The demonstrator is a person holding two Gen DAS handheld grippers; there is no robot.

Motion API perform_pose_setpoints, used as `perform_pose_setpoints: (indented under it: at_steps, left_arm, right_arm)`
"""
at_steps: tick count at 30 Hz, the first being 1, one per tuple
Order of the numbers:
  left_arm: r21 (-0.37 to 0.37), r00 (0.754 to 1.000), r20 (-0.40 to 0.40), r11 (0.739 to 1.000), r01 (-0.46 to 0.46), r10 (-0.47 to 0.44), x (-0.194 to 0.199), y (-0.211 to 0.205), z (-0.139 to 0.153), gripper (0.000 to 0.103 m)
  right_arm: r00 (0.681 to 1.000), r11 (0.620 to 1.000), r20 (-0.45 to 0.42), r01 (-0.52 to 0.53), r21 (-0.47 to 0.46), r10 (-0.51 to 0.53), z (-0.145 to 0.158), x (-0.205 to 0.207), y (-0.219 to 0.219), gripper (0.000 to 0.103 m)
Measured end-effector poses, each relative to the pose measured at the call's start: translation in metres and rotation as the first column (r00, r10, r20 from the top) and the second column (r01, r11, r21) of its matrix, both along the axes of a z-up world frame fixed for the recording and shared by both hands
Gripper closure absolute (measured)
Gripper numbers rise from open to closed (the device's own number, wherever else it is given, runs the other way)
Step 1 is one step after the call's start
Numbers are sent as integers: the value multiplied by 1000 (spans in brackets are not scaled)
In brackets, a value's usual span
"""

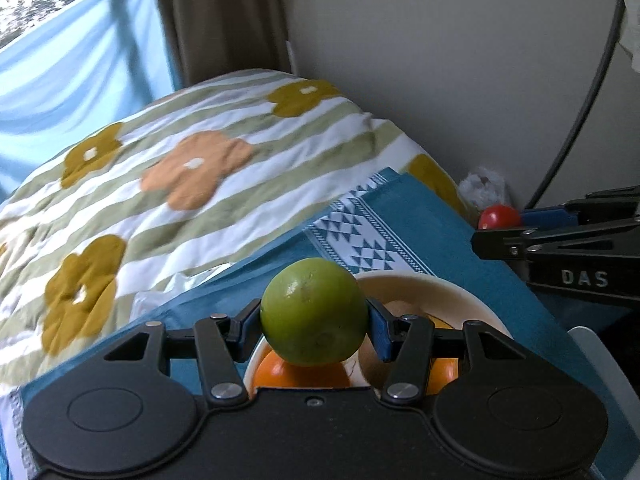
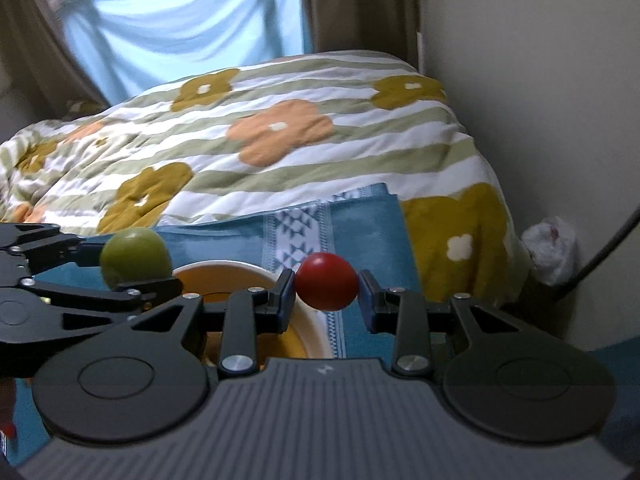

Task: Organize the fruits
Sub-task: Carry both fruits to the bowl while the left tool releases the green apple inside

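Note:
My left gripper (image 1: 314, 316) is shut on a green lime (image 1: 314, 310) and holds it above a cream bowl (image 1: 460, 296). An orange (image 1: 296, 374) lies in the bowl under the lime. My right gripper (image 2: 326, 294) is shut on a small red tomato (image 2: 327, 287) just right of the bowl (image 2: 316, 338). In the left wrist view the right gripper (image 1: 496, 226) shows at the right edge with the tomato (image 1: 500, 217). In the right wrist view the left gripper (image 2: 132, 268) shows at the left with the lime (image 2: 134, 256).
The bowl stands on a teal patterned cloth (image 1: 408, 216), also in the right wrist view (image 2: 360, 216). Beyond lies a striped flowered quilt (image 1: 192, 168). A wall (image 1: 440, 60) and a dark cable (image 1: 576, 128) are on the right, with a white crumpled bag (image 2: 554, 248) by the wall.

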State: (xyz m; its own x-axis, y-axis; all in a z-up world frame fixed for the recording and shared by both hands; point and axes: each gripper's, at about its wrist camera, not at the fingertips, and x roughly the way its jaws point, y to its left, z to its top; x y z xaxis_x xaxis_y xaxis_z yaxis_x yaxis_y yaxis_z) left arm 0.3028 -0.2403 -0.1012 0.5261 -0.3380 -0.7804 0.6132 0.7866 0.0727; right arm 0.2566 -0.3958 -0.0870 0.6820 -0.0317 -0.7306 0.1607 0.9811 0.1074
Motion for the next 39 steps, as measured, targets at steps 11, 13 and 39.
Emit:
perform_pose_setpoints:
  at_steps: [11,13,39]
  left_arm:
    - [-7,998,-14,998,63,-63,12,-10,-14,30]
    - [-30,998,-3,998,62,-62,11,-7,-8,16]
    - [-79,984,42,983,-167,171,-49,60,27,15]
  right_arm:
    - [997,997,-20,69,23,-69,-9,-2,-10,55]
    - [997,997,-21,73,28,-72,-10,0,-10,55]
    - [992,994,-59,-111,4,111,-21,-2,24,55]
